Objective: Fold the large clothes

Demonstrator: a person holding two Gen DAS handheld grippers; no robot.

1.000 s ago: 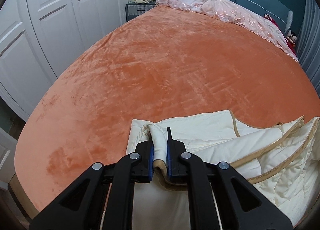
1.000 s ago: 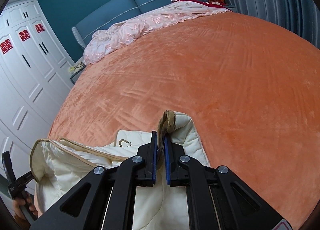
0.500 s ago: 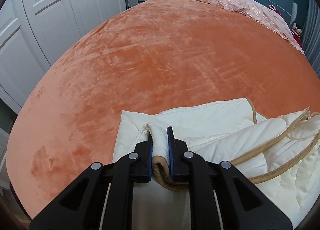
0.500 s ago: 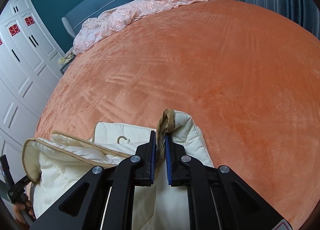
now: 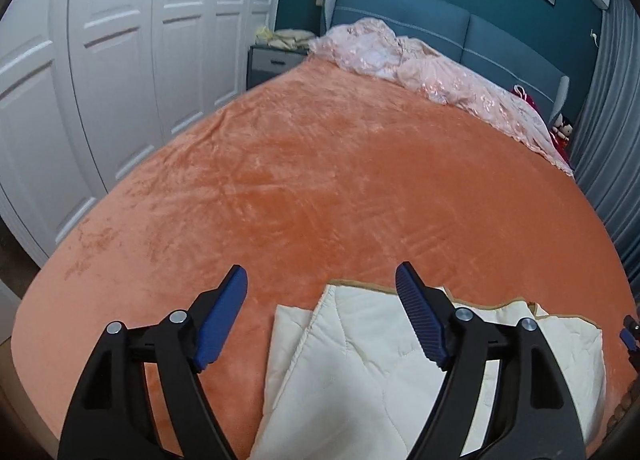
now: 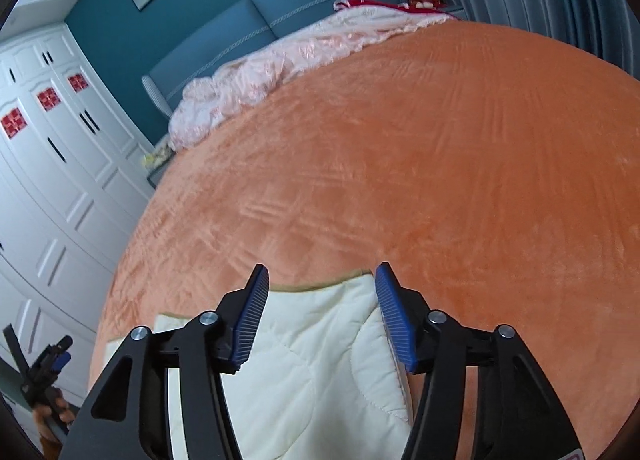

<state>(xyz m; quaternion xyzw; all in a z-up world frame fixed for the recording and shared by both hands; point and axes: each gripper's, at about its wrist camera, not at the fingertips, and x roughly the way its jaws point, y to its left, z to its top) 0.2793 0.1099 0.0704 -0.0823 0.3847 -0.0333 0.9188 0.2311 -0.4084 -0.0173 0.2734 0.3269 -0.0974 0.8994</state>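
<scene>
Cream quilted padded garment with tan binding along its edges point(image 5: 360, 360), folded into a flat, layered rectangle. Lying on orange plush bedspread point(image 5: 340, 187) at the near end of the bed. Stitched quilting lines visible across top layer; folded edges roughly aligned.

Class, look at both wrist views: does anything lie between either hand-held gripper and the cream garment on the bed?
Nothing visible does. The left hand-held gripper and right hand-held gripper have just opened and hang directly above the cream garment, its folded fabric bare on the orange blanket.
</scene>
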